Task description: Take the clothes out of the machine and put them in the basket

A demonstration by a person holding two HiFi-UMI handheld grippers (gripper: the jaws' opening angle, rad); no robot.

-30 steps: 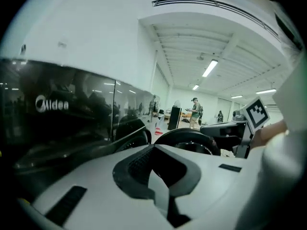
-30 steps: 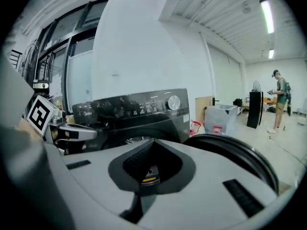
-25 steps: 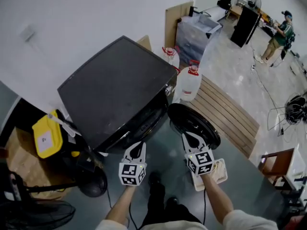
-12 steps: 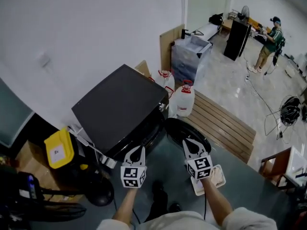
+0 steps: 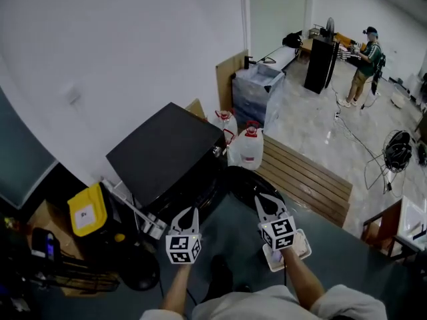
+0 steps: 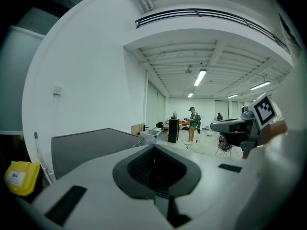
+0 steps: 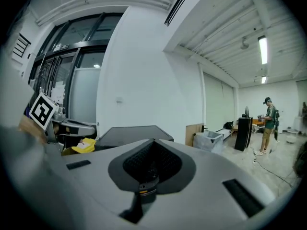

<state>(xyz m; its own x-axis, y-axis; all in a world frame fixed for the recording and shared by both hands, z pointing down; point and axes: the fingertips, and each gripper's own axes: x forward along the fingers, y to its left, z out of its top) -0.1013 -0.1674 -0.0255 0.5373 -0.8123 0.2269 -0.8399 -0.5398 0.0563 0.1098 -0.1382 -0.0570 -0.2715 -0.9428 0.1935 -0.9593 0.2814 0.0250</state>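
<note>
clothes: none in sight, both claws empty

machine (image 5: 167,149) sits far-left w/ round door (image 5: 253,187) open. left gripper (image 5: 190,212) & right gripper (image 5: 263,199), both clenched on nothing, have risen away from it. pale basket (image 5: 303,247) near-right. drum hidden, so progress unclear.

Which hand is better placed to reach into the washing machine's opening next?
Probably left: the left gripper hangs before the washing machine front, the right gripper over the open door. Both shut, empty.
</note>
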